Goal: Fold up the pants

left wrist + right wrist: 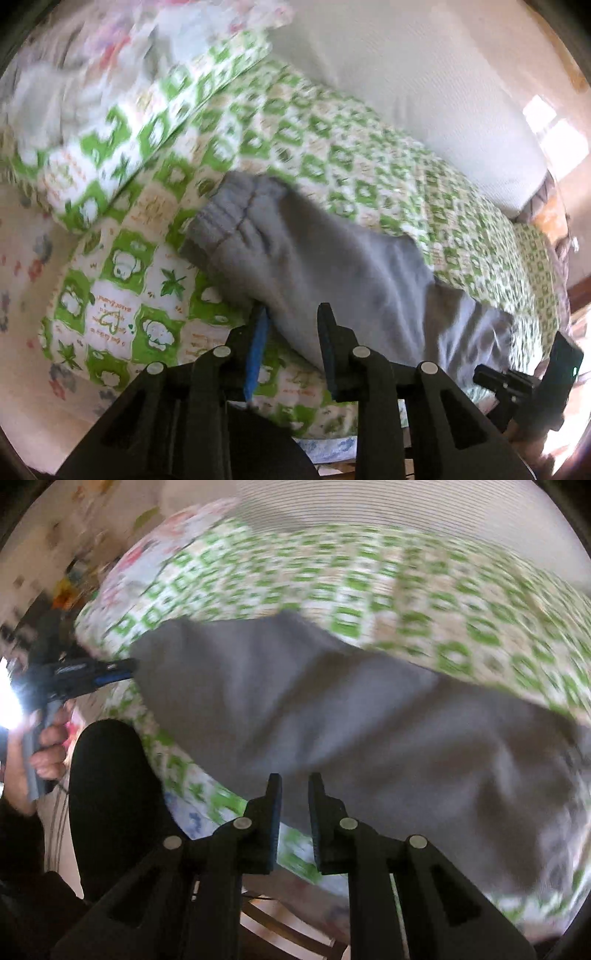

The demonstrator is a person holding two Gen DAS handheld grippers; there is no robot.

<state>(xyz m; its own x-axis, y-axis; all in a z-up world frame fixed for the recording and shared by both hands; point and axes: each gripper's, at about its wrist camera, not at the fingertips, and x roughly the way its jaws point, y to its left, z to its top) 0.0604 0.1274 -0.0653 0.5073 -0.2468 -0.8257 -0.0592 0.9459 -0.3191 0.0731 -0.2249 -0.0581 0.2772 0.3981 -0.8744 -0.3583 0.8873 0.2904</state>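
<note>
Grey sweatpants [332, 266] lie along the near edge of a bed with a green and white patterned cover [369, 155]. The elastic waistband [221, 218] points to the far left. My left gripper [291, 314] is open, its jaws set astride the near edge of the pants just below the waist. In the right wrist view the pants [369, 720] fill the middle. My right gripper [293, 781] has its jaws a narrow gap apart at the near edge of the pants, holding nothing. The left gripper [110, 674] shows at the far left, at the fabric's end.
A patterned pillow [129, 122] and crumpled light bedding [55, 92] lie at the far left of the bed. A white wall [406, 55] runs behind. My dark-clothed leg [110, 794] is beside the bed. A wooden frame [288, 930] shows below.
</note>
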